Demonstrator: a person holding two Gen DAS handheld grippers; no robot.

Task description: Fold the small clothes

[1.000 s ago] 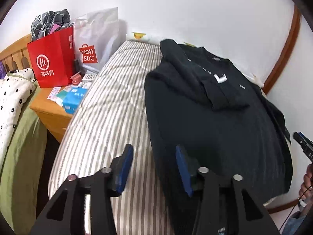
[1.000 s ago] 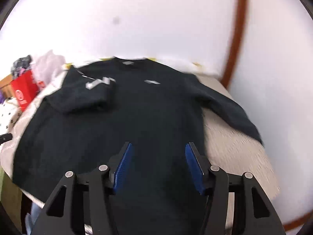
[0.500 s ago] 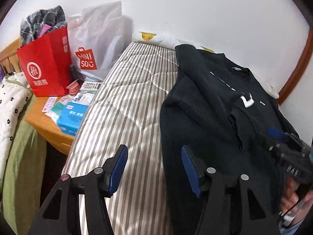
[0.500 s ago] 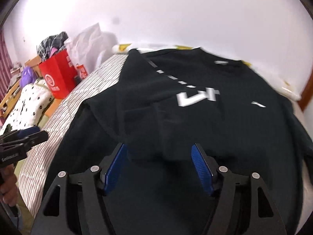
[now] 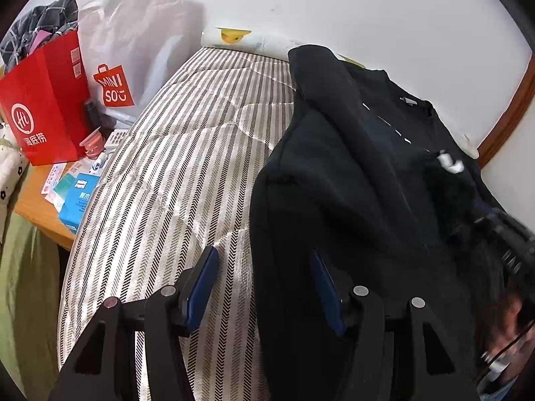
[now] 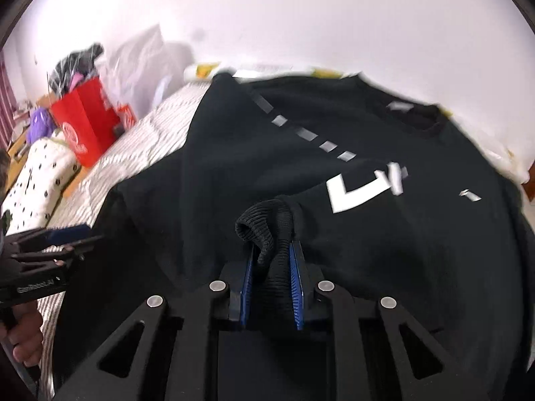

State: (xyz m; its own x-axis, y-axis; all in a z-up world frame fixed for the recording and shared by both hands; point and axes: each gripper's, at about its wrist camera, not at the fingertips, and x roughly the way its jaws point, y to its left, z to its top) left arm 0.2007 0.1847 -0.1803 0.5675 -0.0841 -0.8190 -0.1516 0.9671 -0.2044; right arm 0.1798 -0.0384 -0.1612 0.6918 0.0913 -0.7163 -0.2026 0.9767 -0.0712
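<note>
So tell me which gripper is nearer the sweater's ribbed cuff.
Right. The right gripper is closing on the ribbed cuff; the left gripper hangs open at the sweater's left edge, away from it.

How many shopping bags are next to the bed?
2. A red paper bag stands on the wooden bedside table; a white Miniso bag leans on the wall beside it. Others may be hidden.

Bright even indoor light; fisheye bending, dark corners; right wrist view motion-blurred, wall overexposed.

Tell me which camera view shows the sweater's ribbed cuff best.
The right wrist view: the ribbed cuff sits bunched between the closing right tongs, centred and sharp. In the left wrist view I can't pick it out; that edge is blurred.
</note>
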